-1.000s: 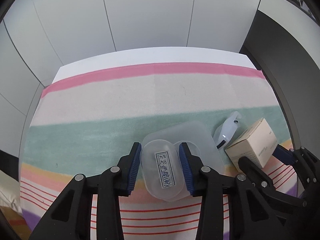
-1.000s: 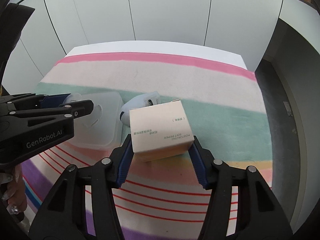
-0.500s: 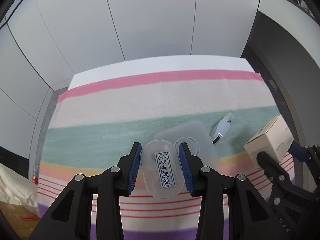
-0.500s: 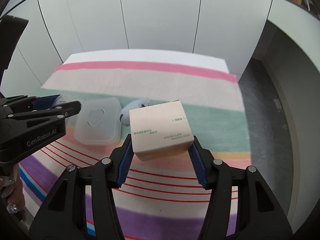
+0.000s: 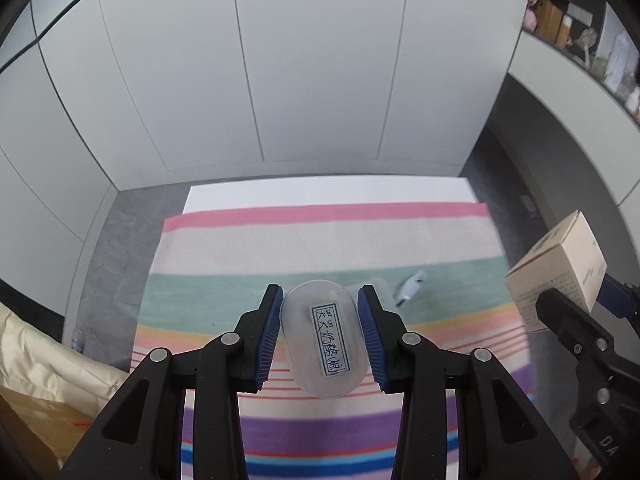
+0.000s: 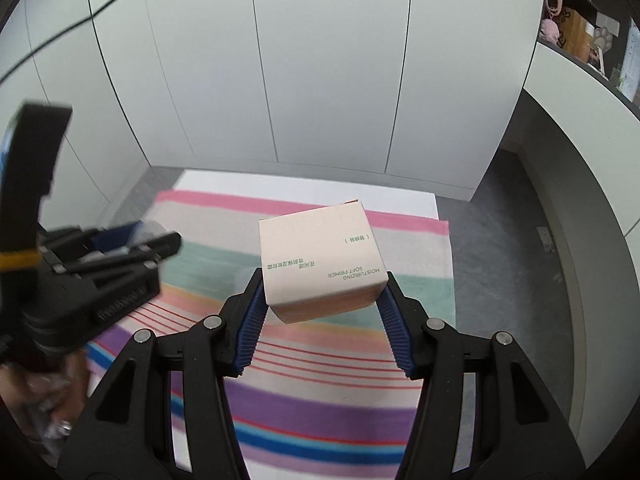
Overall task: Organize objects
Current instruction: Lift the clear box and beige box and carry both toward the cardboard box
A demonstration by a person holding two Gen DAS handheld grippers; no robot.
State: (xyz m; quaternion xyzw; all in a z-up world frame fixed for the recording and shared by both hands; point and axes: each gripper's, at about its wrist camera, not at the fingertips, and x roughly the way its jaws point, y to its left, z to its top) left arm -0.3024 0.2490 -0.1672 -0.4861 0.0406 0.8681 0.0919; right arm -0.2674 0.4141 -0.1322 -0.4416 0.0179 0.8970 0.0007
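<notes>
My left gripper (image 5: 320, 336) is shut on a clear oval plastic container (image 5: 323, 340) with a handwritten label, held high above the striped cloth (image 5: 240, 256). My right gripper (image 6: 320, 312) is shut on a beige cardboard box (image 6: 320, 256) printed "Moisturizing Soft Primer", also lifted well above the cloth (image 6: 344, 364). The box (image 5: 560, 272) and right gripper show at the right edge of the left wrist view. The left gripper (image 6: 132, 248) shows blurred at the left of the right wrist view. A small white spray bottle (image 5: 410, 289) lies on the green stripe.
The striped cloth covers a white table (image 5: 320, 196) set against white wall panels. Grey floor (image 6: 516, 240) lies to the right and left. A cream cushion and brown box (image 5: 36, 408) sit low left. Shelves with items (image 6: 580, 28) are at upper right.
Both grippers have risen far above the table with their objects still held. The table looks smaller and farther. The flat clear lid on the cloth is now mostly hidden behind the held objects.
</notes>
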